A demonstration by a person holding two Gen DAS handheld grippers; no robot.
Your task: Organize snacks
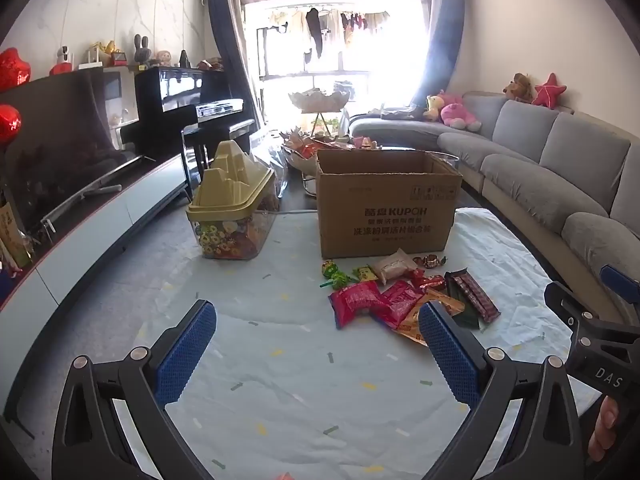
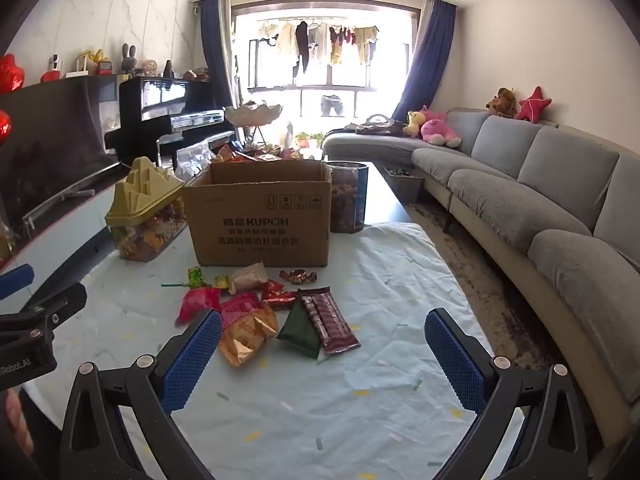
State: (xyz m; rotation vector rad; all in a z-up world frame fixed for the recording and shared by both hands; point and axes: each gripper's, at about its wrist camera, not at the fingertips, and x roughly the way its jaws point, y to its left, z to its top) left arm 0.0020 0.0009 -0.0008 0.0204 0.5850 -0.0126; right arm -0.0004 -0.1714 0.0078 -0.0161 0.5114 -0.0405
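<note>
The left gripper (image 1: 318, 346) has its jaws spread wide with nothing between them, tilted down over the bare cloth of the table (image 1: 280, 380); its right pad sits in front of the near edge of the snack pile (image 1: 404, 296). The right gripper (image 2: 323, 354) is likewise wide apart and empty, angled down, with the snacks lying just beyond its left pad. Farther back on the table, from left to right, stand a clear candy container (image 2: 142, 220) with a gold lid, an open cardboard box (image 2: 260, 220), and a tall transparent snack tub (image 2: 348, 200).
</note>
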